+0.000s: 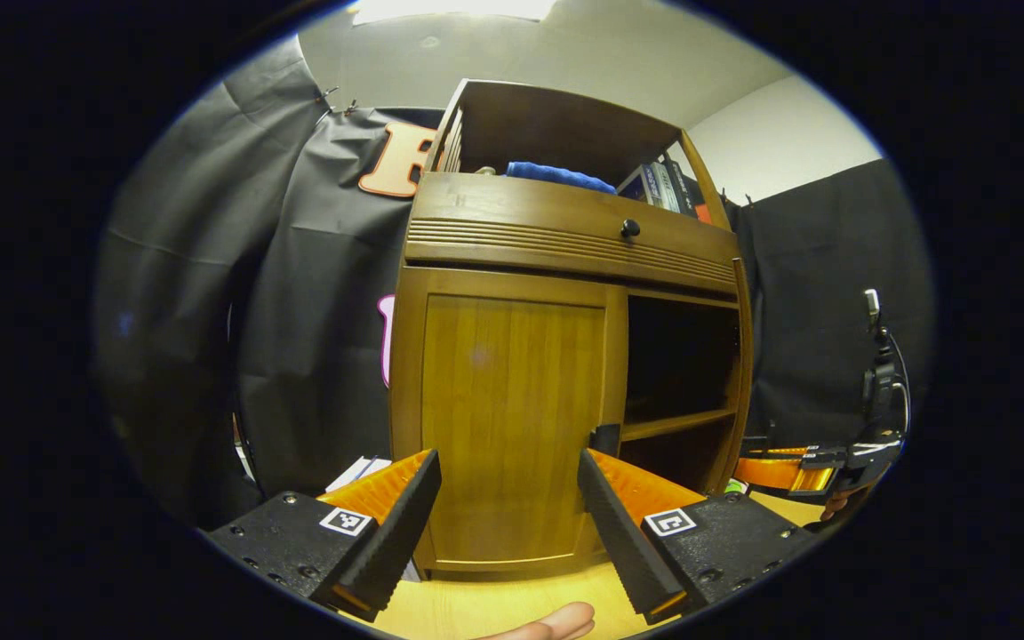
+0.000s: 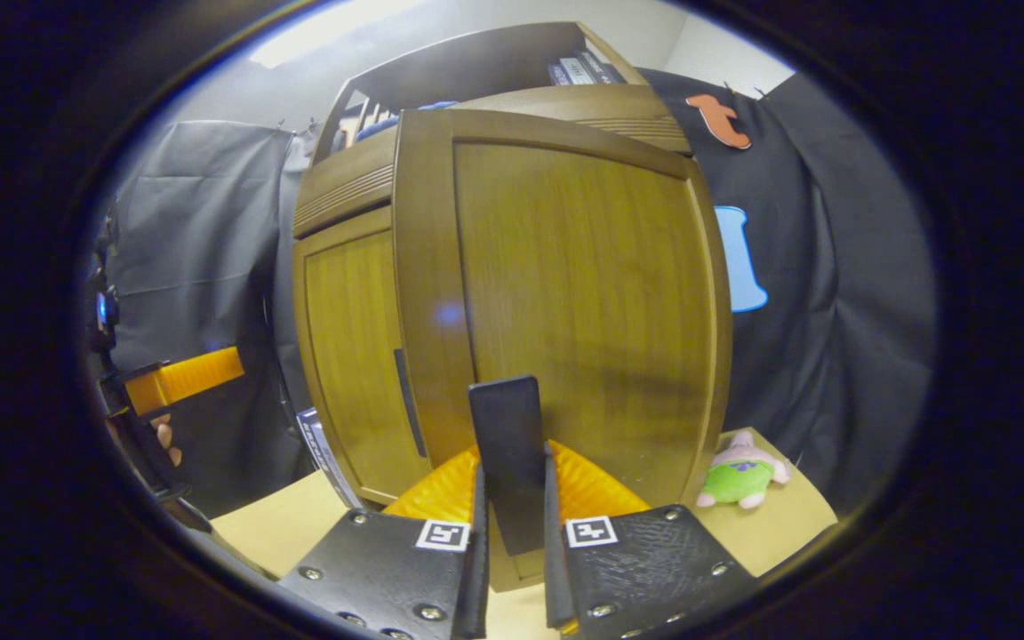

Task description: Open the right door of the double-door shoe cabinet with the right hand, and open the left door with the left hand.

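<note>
The wooden shoe cabinet (image 1: 565,222) stands on a light tabletop. Its left door (image 1: 512,418) is closed, with a dark handle (image 1: 604,437) at its right edge. My left gripper (image 1: 508,484) is open in front of this door, the right fingertip just below that handle and not gripping it. The right door (image 2: 583,302) is swung out towards the camera in the right gripper view. My right gripper (image 2: 512,462) is shut on that door's black handle (image 2: 505,413). The opened half shows a dark inside with a shelf (image 1: 676,422).
A green and pink plush toy (image 2: 739,480) lies on the table right of the open door. Booklets (image 2: 321,449) lean by the cabinet's left foot. A drawer with a black knob (image 1: 629,228) sits above the doors, with a blue cloth (image 1: 561,176) and books (image 1: 663,185) on top.
</note>
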The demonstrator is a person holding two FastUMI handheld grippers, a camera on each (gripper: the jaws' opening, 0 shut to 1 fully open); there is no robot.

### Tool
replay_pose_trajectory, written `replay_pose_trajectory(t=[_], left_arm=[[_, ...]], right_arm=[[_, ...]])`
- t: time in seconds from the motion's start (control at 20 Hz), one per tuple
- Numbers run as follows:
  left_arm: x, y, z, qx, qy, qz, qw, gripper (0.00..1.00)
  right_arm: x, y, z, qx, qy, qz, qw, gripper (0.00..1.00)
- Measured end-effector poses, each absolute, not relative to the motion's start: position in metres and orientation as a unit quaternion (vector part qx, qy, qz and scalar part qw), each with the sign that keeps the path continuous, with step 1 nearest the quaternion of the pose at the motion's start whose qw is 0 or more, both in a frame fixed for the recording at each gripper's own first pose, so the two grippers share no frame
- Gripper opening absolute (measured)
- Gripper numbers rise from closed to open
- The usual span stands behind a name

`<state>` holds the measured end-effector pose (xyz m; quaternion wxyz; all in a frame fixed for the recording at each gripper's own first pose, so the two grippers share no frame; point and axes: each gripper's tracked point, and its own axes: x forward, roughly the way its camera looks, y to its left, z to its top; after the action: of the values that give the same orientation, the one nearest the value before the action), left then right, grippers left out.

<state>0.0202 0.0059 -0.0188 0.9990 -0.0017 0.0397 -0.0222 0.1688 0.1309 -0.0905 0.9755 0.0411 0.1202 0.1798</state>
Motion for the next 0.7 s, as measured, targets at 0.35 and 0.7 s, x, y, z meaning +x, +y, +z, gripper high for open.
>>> replay_pose_trajectory(t=[0.35, 0.7], left_arm=[[0.019, -0.013, -0.026, 0.006, 0.050, -0.043, 0.998, 0.92], [0.021, -0.023, -0.033, 0.001, 0.061, -0.055, 0.997, 0.92]], right_arm=[[0.166, 0.127, -0.077, 0.021, 0.113, 0.155, 0.981, 0.25], [0.153, 0.108, -0.087, 0.026, 0.116, 0.126, 0.985, 0.24]])
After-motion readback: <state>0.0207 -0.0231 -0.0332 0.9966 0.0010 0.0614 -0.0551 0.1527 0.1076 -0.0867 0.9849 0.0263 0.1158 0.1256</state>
